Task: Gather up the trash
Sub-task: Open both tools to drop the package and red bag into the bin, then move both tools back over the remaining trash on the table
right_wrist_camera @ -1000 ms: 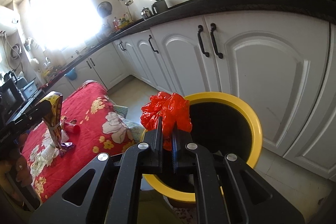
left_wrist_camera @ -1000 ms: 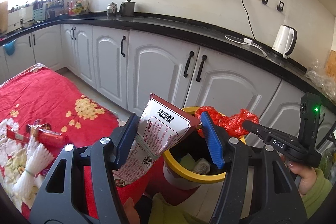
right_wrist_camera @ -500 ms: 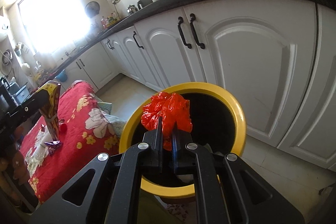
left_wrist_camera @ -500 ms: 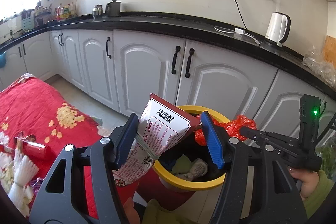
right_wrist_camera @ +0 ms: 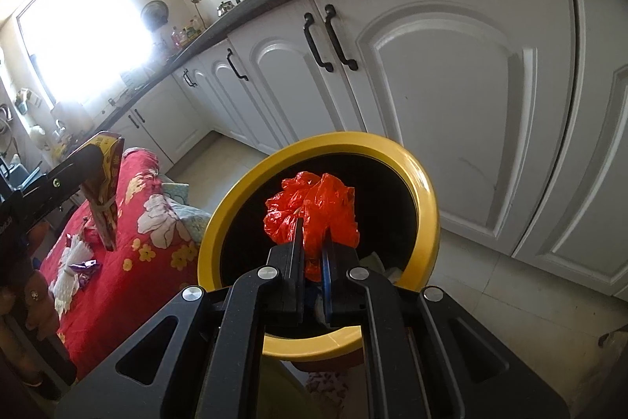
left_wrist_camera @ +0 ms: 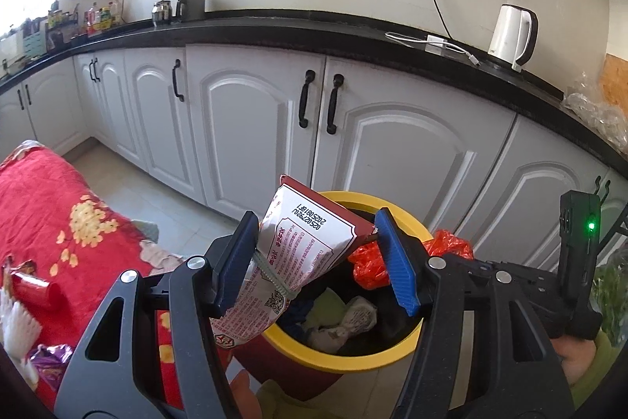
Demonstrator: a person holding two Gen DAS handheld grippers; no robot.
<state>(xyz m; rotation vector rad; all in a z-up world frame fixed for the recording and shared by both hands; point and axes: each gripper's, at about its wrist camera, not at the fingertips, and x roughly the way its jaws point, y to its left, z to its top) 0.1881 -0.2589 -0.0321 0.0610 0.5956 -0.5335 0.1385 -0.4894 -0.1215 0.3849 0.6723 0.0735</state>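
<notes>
Both hands neared the bin (right_wrist_camera: 426,191); red bag (right_wrist_camera: 314,207) pinched between fingers (right_wrist_camera: 292,250).

A red-and-white snack packet (left_wrist_camera: 310,246) with printed text and a date stamp hangs tilted, clamped crosswise between blue pads, its top corner over the rim of the bin – its lower end droops toward the red cloth. A crumpled red plastic bag (right_wrist_camera: 314,211) is pinched above the open mouth of a round bin (right_wrist_camera: 426,199) with a yellow rim – dark inside, with crumpled paper and scraps at the bottom
</notes>
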